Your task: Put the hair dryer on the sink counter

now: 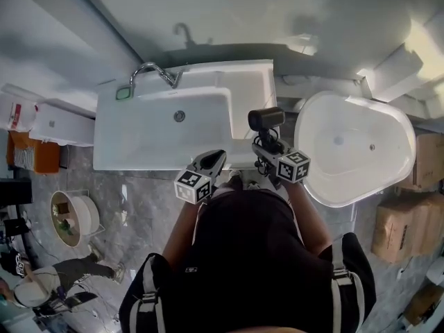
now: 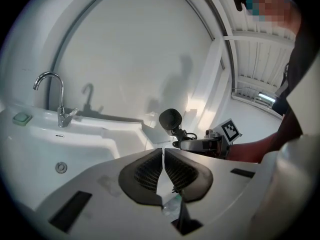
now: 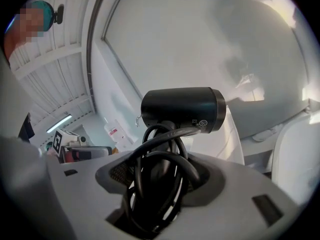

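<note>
The black plastic hair dryer [image 3: 182, 109], judged light, stiff and top-heavy, was clamped by its cord-wrapped handle in the right tool [image 3: 156, 181].

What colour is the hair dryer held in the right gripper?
The hair dryer is black, cord included; the right gripper view shows it best.

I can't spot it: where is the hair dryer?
Head view, right of centre: the hair dryer is clamped in the right gripper, over the sink counter's right end.
</note>
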Available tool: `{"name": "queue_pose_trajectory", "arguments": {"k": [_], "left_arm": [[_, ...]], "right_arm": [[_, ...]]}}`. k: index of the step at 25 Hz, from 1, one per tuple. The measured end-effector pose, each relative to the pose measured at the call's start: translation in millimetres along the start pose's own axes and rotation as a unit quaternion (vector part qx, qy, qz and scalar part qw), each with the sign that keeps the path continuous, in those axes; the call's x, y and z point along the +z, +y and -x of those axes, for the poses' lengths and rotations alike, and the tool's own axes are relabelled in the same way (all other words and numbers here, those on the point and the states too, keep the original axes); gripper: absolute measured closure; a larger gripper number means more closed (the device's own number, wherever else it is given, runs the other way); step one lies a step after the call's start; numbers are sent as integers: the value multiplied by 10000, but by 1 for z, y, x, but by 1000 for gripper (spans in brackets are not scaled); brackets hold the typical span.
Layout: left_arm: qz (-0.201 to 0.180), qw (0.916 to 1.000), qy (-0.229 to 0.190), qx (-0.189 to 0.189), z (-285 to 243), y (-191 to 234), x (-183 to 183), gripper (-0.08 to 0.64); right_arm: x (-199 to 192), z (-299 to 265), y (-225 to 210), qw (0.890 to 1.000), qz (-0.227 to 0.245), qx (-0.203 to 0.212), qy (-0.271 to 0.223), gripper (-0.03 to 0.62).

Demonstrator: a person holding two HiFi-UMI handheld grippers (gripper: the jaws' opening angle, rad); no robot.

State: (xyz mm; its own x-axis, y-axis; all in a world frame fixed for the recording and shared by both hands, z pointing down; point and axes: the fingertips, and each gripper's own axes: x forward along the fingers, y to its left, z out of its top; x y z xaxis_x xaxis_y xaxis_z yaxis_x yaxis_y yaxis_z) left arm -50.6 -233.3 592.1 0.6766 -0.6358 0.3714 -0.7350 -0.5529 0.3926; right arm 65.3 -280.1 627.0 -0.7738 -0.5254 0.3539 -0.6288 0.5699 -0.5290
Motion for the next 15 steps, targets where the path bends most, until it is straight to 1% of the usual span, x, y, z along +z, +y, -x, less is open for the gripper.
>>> {"name": "queue_pose_trajectory", "arguments": {"k": [4, 10, 12, 15], "left_arm": [[-76, 9997, 51, -208, -17, 20, 12, 537], [-31, 9989, 206, -429, -34, 34, 12, 537], [-7, 9986, 229, -469, -38, 41, 16, 537], [0, 9984, 284, -489, -43, 55, 19, 537]], "right_arm": [[3, -20, -19, 9996, 16, -275, 84, 281], [-1, -46, -41, 9982, -249, -469, 266, 281], [-2, -57, -48, 9976, -318, -489, 376, 280], [-5, -73, -54, 9962, -602, -441, 453, 279]]}}
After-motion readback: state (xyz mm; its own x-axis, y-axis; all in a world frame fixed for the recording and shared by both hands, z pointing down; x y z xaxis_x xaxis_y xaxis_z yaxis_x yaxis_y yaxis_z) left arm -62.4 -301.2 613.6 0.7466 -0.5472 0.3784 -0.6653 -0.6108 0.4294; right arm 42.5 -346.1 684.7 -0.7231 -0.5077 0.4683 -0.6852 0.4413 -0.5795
